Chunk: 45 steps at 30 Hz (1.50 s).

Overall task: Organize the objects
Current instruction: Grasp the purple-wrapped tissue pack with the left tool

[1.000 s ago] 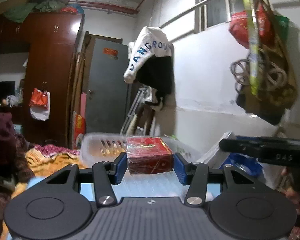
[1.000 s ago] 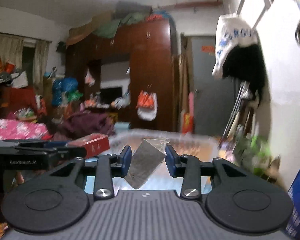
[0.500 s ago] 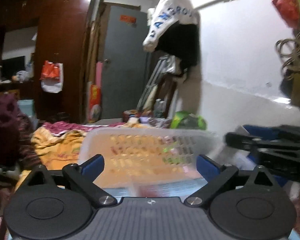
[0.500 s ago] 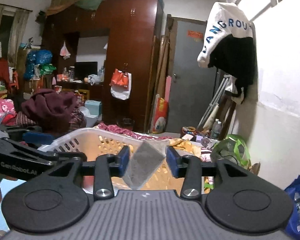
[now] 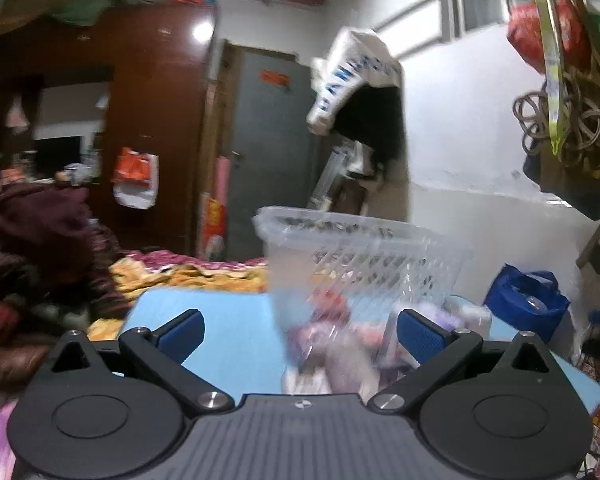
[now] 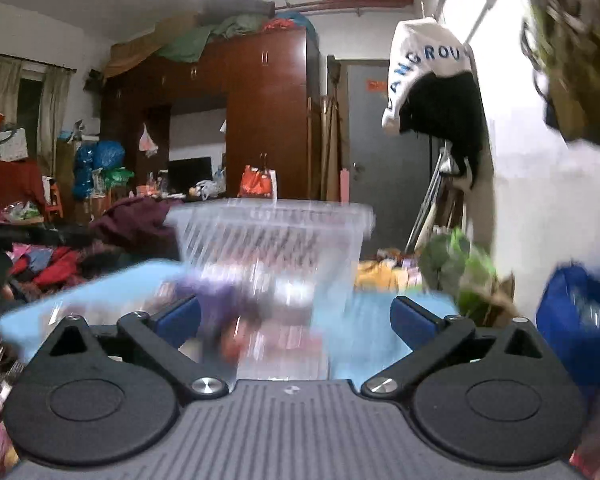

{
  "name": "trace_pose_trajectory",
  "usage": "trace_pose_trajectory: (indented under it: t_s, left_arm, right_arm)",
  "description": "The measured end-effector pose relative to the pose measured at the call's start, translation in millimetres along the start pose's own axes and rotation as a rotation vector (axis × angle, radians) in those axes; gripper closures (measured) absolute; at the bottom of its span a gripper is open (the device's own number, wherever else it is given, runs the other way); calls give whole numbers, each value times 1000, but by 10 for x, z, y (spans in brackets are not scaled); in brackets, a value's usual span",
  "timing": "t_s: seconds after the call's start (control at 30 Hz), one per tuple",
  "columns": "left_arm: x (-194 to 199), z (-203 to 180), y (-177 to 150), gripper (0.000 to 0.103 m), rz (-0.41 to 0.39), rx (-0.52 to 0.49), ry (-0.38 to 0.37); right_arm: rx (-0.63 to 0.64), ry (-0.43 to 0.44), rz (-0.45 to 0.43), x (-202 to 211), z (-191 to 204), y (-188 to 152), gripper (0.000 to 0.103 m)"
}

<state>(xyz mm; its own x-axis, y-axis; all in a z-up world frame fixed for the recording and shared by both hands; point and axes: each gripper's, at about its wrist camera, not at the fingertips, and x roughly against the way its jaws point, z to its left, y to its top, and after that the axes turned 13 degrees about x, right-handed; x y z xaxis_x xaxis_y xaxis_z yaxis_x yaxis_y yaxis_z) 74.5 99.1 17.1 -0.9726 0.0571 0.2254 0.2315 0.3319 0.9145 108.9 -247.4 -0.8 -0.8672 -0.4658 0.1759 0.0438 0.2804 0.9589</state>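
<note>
A clear plastic basket stands on a light blue table; blurred red and purple items show through its wall. It also shows in the right wrist view, blurred by motion. My left gripper is open and empty in front of the basket's left corner. My right gripper is open and empty in front of the basket. The red box and the grey packet are not clearly visible.
A blue bag sits at the table's right, also in the right wrist view. Piled clothes lie at the left. A brown wardrobe, a grey door and a white wall with hanging bags stand behind.
Both grippers opened: the left let go of the red box, the right let go of the grey packet. Both have pulled back and dropped lower in front of the basket.
</note>
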Motion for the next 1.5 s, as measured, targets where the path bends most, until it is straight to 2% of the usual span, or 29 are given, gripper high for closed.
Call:
trace_pose_trajectory:
  t_s: [0.1,0.17,0.23,0.3,0.4,0.6,0.73,0.77,0.87,0.93,1.0,1.1,1.2,1.27,1.33,1.5]
  left_arm:
    - [260,86,-267,1,-26,18,16]
    - [310,107,-328,3,-33,23,40]
    - [348,135,-357,6,-36,13,77]
    - [308,168,-382,8,-24,8,118]
    - [276,209,-443,9,-5,4,123]
    - [68,134,-566,14,23,-20,128]
    - [-36,61,-655,15,30,-54,142]
    - [-45,54,-678,16,24,-60,147]
    - [-58,49,-680,21,12,-59,152]
    - [-64,59,-673,31,7,-64,144]
    - [-87,89,-668,31,9,-61,143]
    - [-110,130,-650,37,2,-54,139]
    - [-144,144,-626,36,7,-59,137]
    - [-149,149,-611,32,3,-62,143]
    - [-168,159,-603,18,4,-71,151]
    - [-279,186,-534,16,22,-63,179]
  right_arm:
    - [-55,-24,-20,174,89,-319,0]
    - [-12,-32,0,148,165,-360,0]
    - [23,-62,-3,141,234,-370,6]
    - [6,-48,-4,131,236,-373,15]
    - [9,-41,16,88,265,-415,27]
    - [14,-27,37,11,314,-532,37]
    - [-1,-15,45,-37,317,-573,38]
    - [0,-12,45,-43,327,-583,44]
    - [16,-9,40,1,351,-580,46]
    - [30,-13,39,32,355,-572,46]
    - [27,-8,40,50,334,-571,46]
    - [19,-3,38,55,302,-561,46]
    - [18,2,37,61,287,-556,46]
    - [19,7,38,63,289,-557,46]
    - [19,11,40,60,281,-556,46]
    - [21,19,43,50,284,-557,46]
